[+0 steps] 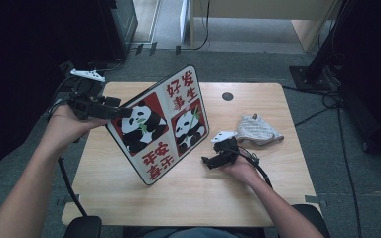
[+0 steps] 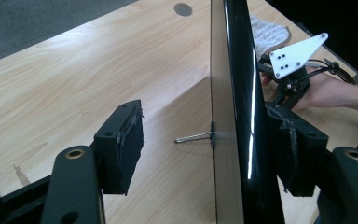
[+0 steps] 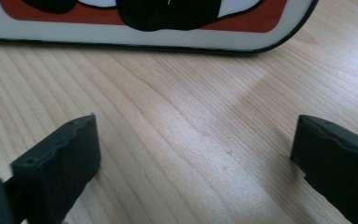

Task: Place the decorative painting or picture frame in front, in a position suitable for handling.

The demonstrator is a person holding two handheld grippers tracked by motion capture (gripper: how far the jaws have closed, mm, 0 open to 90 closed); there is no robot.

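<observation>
On the wooden table (image 1: 258,104) the panda sign (image 1: 161,124) stands tilted on its lower edge. The left gripper (image 2: 205,140) straddles its top edge, jaws agape (one pad touching); the right gripper (image 1: 218,157), wide open and empty, waits beside it. Unclamped, the sign may topple.

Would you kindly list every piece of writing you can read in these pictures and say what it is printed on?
"好发事生": red characters, upper white panel of the panda board.
"平安喜乐": red characters, lower white panel of that board.
Nothing readable on the crumpled cloth or the table.
</observation>
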